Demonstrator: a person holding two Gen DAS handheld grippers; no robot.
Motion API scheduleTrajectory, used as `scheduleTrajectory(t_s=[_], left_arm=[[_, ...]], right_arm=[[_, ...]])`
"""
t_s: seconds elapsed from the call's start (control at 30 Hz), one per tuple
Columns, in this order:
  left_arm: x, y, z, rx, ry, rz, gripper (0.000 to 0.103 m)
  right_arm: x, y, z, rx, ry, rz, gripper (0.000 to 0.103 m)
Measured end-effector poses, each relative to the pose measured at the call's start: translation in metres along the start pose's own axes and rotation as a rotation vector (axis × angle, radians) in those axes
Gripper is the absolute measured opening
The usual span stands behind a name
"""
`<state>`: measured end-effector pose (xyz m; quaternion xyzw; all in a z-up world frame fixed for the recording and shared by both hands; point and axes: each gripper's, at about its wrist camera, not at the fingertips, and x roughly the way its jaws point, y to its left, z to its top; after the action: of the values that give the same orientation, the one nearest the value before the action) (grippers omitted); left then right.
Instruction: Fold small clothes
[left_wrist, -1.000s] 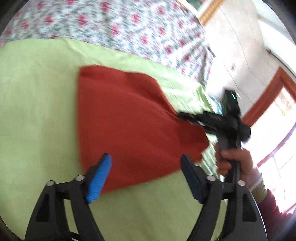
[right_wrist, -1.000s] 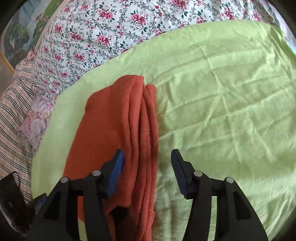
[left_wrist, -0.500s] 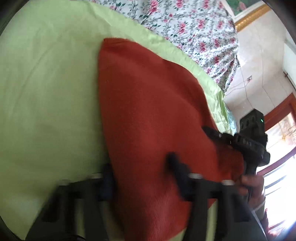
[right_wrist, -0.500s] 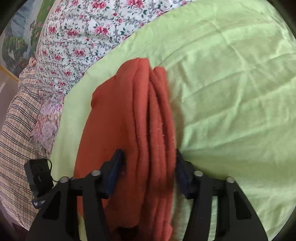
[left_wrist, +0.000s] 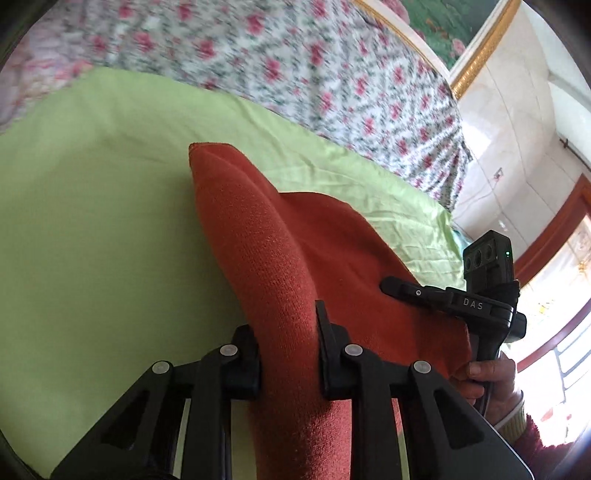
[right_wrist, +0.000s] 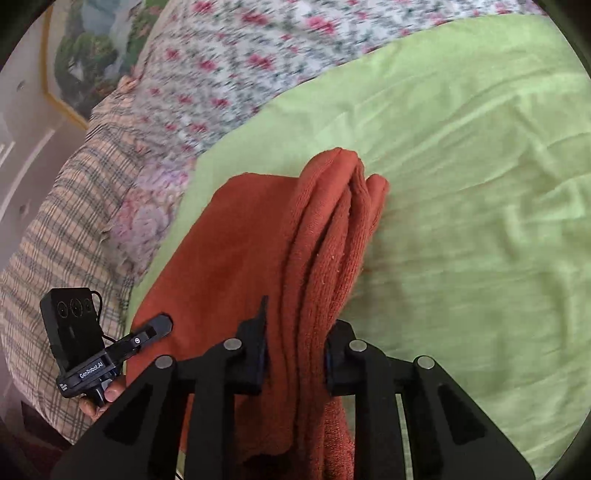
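A rust-red knitted garment lies folded on a light green sheet. My left gripper has its jaws closing on a raised ridge of the garment, and the pads press the cloth from both sides. In the right wrist view the same garment shows several stacked folds along its right edge. My right gripper has its jaws closing on those folds, which are pinched between the pads. Each gripper appears in the other's view: the right gripper at the garment's right edge, the left gripper at its left edge.
The green sheet covers a bed with a floral cover behind it. A plaid cloth lies at the left. A person's hand holds the right gripper's handle. A white wall and a red-brown door frame stand beyond.
Both grippers moved in onto the garment and narrowed from wide open to pinching it. The cloth now rises in a ridge between each pair of pads.
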<state>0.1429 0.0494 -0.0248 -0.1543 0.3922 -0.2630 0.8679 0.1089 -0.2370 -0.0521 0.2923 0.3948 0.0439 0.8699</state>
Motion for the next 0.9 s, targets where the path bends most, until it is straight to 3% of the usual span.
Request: scheduleTrajectory(t_s=[0.1, 0.2, 0.27, 0.33, 0.37, 0.47, 0.6, 0.7, 0.8, 0.87, 0.9], left_arm=[[-0.024, 0.021, -0.016, -0.009, -0.008, 0.026, 0.021], [-0.022, 0.043, -0.037, -0.036, 0.032, 0.048, 0.023], [-0.015, 0.056, -0.048, -0.073, 0.057, 0.045, 0.028], [-0.014, 0.064, -0.051, -0.114, 0.052, 0.041, 0.043], [-0.016, 0.068, -0.050, -0.133, 0.043, 0.036, 0.044], [-0.023, 0.072, -0.046, -0.150, 0.015, 0.045, 0.052], [-0.028, 0.075, -0.040, -0.151, -0.012, 0.085, 0.052], [-0.027, 0.074, -0.038, -0.141, -0.010, 0.109, 0.052], [-0.023, 0.069, -0.038, -0.122, 0.001, 0.124, 0.052], [-0.020, 0.066, -0.038, -0.114, 0.012, 0.128, 0.051], [-0.019, 0.065, -0.038, -0.109, 0.017, 0.130, 0.051]], right_arm=[[0.023, 0.022, -0.012, -0.015, 0.031, 0.050, 0.024], [0.041, 0.032, -0.025, -0.023, 0.071, 0.056, 0.024], [0.050, 0.032, -0.034, -0.039, 0.107, 0.007, 0.025], [0.054, 0.028, -0.039, -0.031, 0.126, -0.021, 0.031], [0.052, 0.024, -0.039, -0.016, 0.128, -0.019, 0.034], [0.039, 0.024, -0.031, -0.023, 0.091, -0.089, 0.047], [0.019, 0.034, -0.013, -0.059, -0.002, -0.118, 0.047], [0.027, 0.046, 0.001, -0.086, -0.008, -0.102, 0.038], [0.049, 0.050, 0.008, -0.086, 0.031, -0.131, 0.037], [0.066, 0.048, 0.010, -0.072, 0.074, -0.145, 0.025], [0.071, 0.048, 0.009, -0.066, 0.083, -0.155, 0.012]])
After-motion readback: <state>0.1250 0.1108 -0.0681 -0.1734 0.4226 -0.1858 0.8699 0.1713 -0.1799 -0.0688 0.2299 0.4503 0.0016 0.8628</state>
